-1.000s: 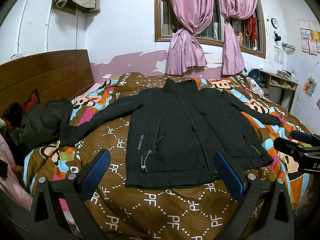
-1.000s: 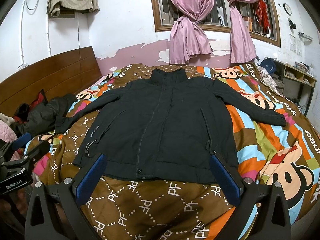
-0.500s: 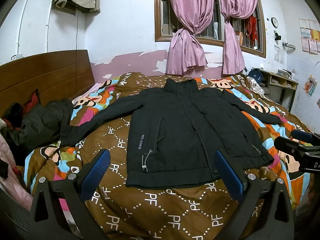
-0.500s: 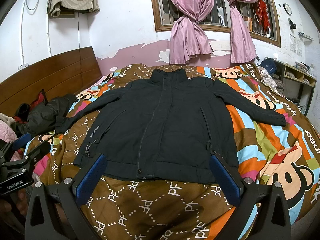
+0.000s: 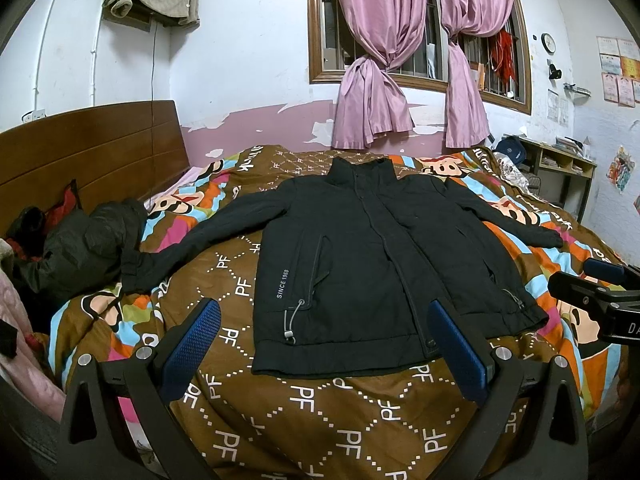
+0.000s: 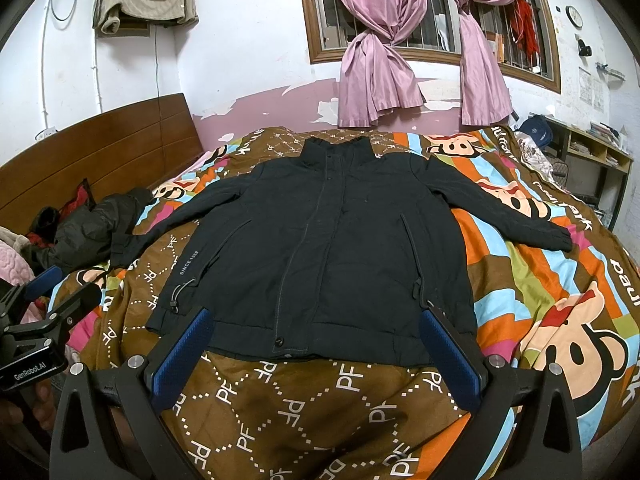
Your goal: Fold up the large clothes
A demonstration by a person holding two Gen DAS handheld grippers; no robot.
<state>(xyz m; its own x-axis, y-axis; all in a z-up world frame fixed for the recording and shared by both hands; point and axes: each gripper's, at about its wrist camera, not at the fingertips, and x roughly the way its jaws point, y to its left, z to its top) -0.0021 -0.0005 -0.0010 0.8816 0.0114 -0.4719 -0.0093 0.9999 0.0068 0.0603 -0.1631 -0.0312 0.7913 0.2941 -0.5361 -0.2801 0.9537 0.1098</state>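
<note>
Two tongs, both spread and empty, short of the hem: my left gripper (image 5: 326,346), my right gripper (image 6: 316,348). One black jacket (image 5: 360,264) flat on the bed (image 5: 320,420), collar far, sleeves outstretched; left sleeve (image 5: 200,240) lies nearer my left, right sleeve (image 6: 520,220) nearer my right.

- My left wrist camera looks out between my own left gripper (image 5: 324,344) fingers, from the foot of the bed, facing the window (image 5: 420,28) wall, headboard (image 5: 92,156) off to the left.
- It sits low and close above the bedspread (image 5: 312,404), angled a little rightward across the black jacket (image 5: 360,272).
- My right wrist camera looks the same way past my right gripper (image 6: 316,352), nearer the jacket's hem, almost square on.
- Both views share the jacket, the pink curtains (image 6: 376,44) and the headboard.
- Each camera catches the other gripper at its frame edge: right one at the left view's right, left one opposite.
</note>
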